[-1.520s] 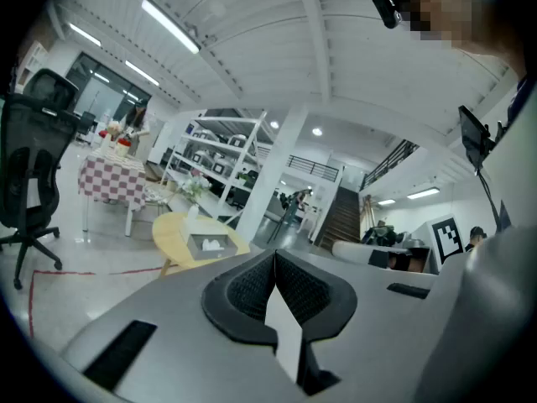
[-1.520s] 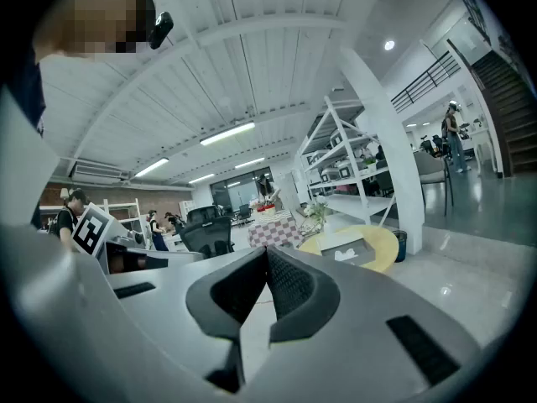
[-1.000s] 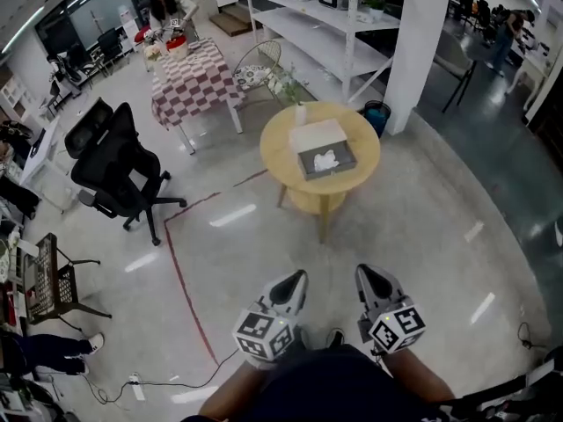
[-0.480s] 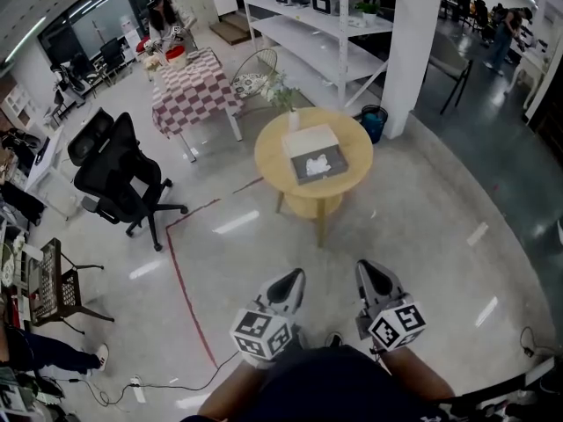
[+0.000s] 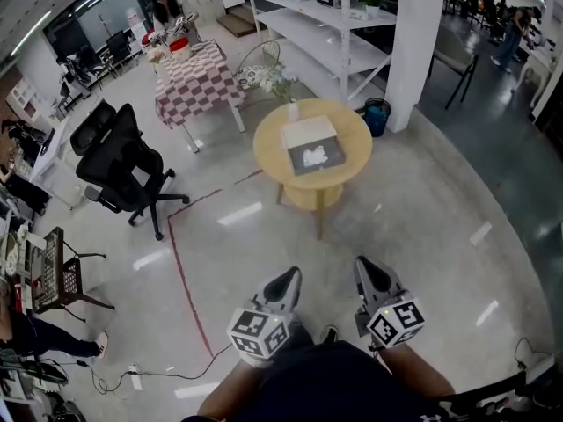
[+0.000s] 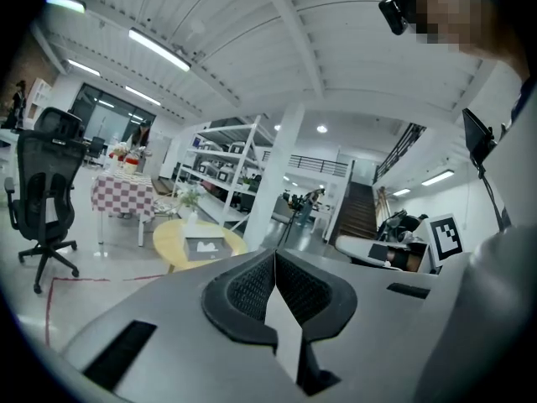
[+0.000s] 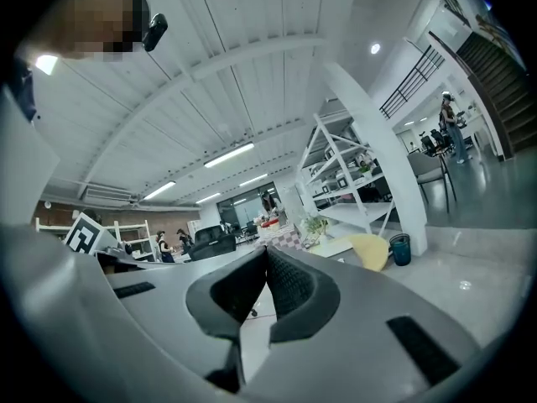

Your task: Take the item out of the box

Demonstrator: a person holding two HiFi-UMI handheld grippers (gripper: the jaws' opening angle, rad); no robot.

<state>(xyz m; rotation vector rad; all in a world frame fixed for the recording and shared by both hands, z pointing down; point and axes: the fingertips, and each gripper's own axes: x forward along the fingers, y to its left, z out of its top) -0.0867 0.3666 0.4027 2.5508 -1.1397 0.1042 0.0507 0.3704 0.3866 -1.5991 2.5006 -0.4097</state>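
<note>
An open box [image 5: 310,146] with a grey inside lies on a round yellow table [image 5: 274,150] far ahead of me. A white crumpled item [image 5: 315,156] rests inside it. Both grippers are held low by my body, far short of the table. My left gripper [image 5: 290,278] is shut with nothing in it. So is my right gripper [image 5: 365,268]. In the left gripper view the table [image 6: 176,236] and box [image 6: 204,245] show small beyond the closed jaws of the left gripper [image 6: 274,254]. The right gripper view shows its gripper [image 7: 266,250] shut, with the table's edge [image 7: 371,248] to the right.
A black office chair [image 5: 116,158] stands at the left, and a checkered table [image 5: 198,79] behind it. White shelving [image 5: 339,20], a white pillar [image 5: 413,47] and a blue bin [image 5: 376,115] are behind the round table. A red line [image 5: 180,266] runs over the polished floor.
The round table and box have drifted slightly left and up in the head view. Both grippers stay shut in the same place near my body.
</note>
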